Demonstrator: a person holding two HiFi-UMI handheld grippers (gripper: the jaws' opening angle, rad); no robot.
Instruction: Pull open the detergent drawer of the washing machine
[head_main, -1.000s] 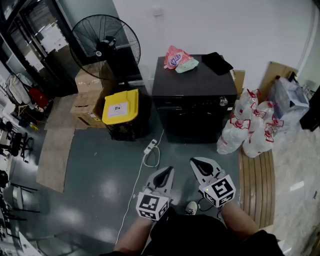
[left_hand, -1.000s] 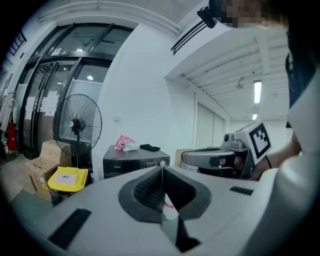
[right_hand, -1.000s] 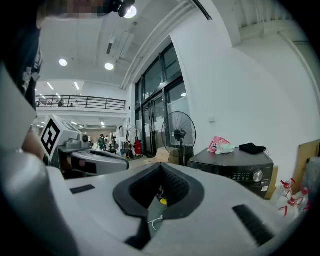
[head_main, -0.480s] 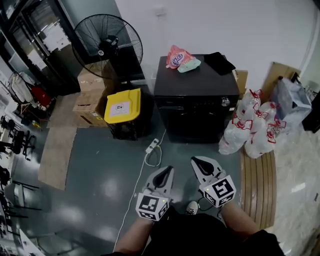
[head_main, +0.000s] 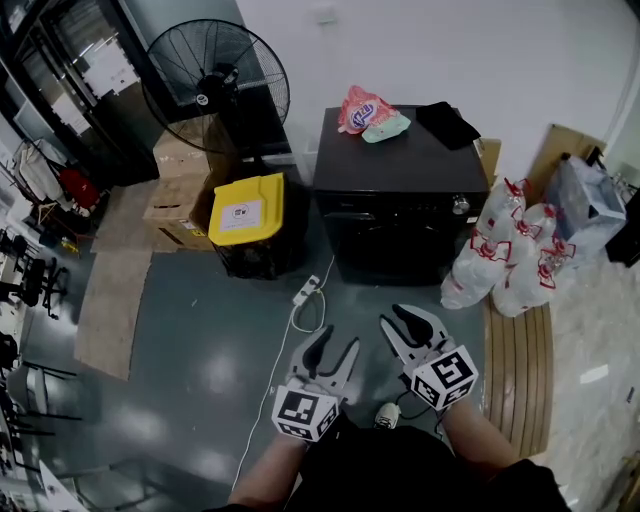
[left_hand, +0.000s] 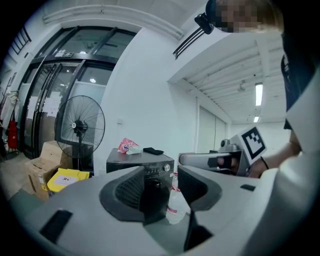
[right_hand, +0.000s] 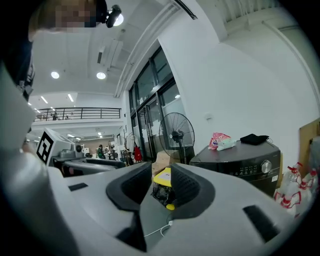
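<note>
My left hand-held gripper (head_main: 335, 342) and right hand-held gripper (head_main: 398, 320), both clenched a second earlier, jaws just opened, left wider, nothing between either pair, washing machine (head_main: 400, 215) stood well ahead

A black fan (head_main: 215, 85) was stood before a white wall (head_main: 500, 50) on a grey floor (head_main: 200, 340). Cardboard boxes (head_main: 172, 195) were stacked at the fan's foot, with a yellow-lidded bin (head_main: 243, 212) set just beside them. Dark-framed glass doors (head_main: 80, 70) were seen left of the fan. Well right of the fan, white bags (head_main: 505, 260) were piled by a slatted wooden board (head_main: 515, 370). Ceiling lamps (right_hand: 55, 75) were lit.
</note>
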